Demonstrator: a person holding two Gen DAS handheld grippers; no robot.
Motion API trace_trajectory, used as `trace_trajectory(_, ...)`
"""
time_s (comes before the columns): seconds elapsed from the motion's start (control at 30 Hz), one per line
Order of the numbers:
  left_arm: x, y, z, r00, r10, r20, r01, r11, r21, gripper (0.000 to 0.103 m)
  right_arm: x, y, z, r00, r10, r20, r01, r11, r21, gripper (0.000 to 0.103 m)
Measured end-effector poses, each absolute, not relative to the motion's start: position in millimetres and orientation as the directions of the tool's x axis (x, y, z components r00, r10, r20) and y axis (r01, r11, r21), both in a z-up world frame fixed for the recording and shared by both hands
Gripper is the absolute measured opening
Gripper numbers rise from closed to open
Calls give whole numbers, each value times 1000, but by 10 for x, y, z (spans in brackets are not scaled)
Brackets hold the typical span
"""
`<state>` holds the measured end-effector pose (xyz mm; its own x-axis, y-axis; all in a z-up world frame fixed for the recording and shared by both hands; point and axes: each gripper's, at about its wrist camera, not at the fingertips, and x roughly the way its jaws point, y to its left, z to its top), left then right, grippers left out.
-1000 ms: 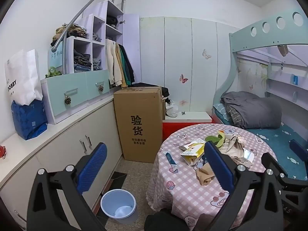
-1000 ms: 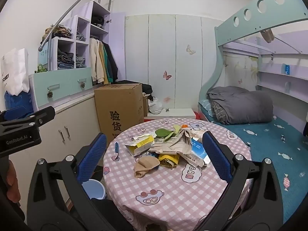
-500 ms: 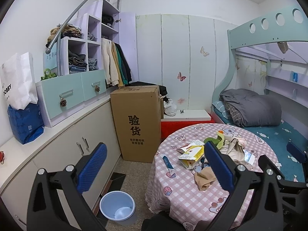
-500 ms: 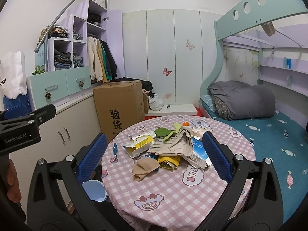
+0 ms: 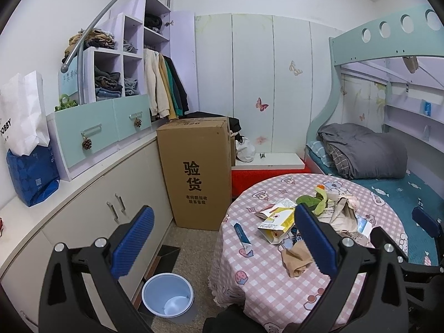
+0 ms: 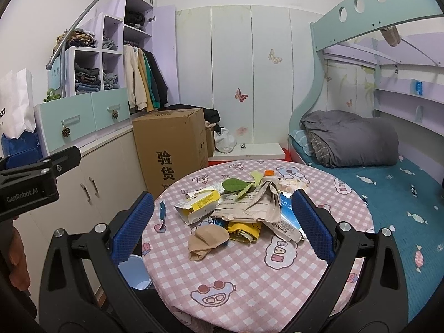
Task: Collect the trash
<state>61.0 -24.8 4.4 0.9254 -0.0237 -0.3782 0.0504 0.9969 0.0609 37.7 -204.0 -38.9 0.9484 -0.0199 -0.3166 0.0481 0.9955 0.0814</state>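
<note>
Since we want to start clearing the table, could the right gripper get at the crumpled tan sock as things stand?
Probably yes: the right gripper is open and faces the crumpled tan sock, which lies alone at the pile's near edge on the pink checked tablecloth, with nothing between them.

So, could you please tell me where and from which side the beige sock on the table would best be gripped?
Probably at the rounded, bunched end of the beige sock, coming from above with the right gripper. The sock lies limp and flat on the table, nearest the gripper at the trash pile's front edge, and only that raised fold gives something to pinch. The gripper is already open.
</note>
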Motion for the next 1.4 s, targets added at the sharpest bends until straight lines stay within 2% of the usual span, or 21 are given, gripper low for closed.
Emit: trace_trajectory(1.4,628,-282,-93,916,-34,-400,68,995,70,99,373,-2016,-449,939,14,-345,28,993,118,97)
